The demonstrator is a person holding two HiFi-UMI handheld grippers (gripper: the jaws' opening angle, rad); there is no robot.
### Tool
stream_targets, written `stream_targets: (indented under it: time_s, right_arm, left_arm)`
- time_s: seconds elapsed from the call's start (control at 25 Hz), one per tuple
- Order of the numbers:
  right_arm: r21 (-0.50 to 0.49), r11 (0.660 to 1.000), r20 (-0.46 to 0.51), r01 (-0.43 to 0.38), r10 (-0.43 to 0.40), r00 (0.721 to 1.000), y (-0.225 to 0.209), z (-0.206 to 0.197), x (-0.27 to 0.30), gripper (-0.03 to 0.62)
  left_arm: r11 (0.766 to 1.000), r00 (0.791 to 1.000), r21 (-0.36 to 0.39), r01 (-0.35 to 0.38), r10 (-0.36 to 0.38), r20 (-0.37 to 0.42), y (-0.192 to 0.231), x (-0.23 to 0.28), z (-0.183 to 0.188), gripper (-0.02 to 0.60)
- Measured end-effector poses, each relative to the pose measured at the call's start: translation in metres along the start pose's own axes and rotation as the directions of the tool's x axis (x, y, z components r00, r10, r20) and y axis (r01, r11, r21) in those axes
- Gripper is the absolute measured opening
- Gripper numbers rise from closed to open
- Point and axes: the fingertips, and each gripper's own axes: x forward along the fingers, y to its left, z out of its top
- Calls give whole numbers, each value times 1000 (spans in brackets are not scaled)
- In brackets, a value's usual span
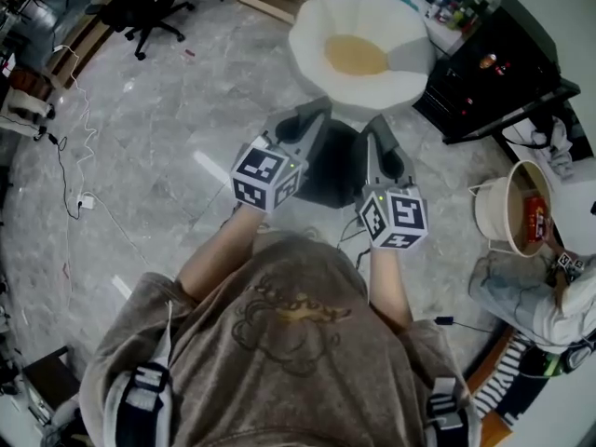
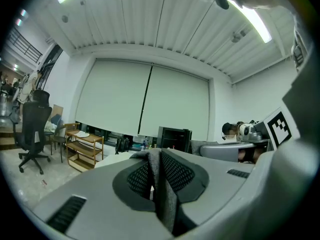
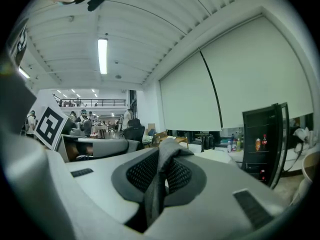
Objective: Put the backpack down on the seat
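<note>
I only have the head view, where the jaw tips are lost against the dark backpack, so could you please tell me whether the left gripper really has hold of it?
Observer: Yes. In the left gripper view, the left gripper is shut on a grey fabric strap, pinched between its mesh pads.
Operator: Thank you. And the right gripper, please?
Observer: It is the same there. The right gripper view shows it shut on a second grey strap, which bunches up over the jaw tips.
</note>
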Motion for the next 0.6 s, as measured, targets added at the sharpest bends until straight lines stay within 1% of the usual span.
stream_targets:
  time_s: [0.12,0.28,0.6]
  right_arm:
    - [-3,999,-2,-33,33,999,-2,1,6,29]
    - [-26,997,-7,-68,68,998,-8,6,13,29]
    - [-24,997,1,-72,72,997,-35,14,33,29]
  left_arm:
    - [1000,1000,-1,-13,13,11,4,6,0,37]
    - [999,999,-24,-26,27,31,6,14,4,37]
    - [1000,999,-16,-24,24,42,9,45,10,37]
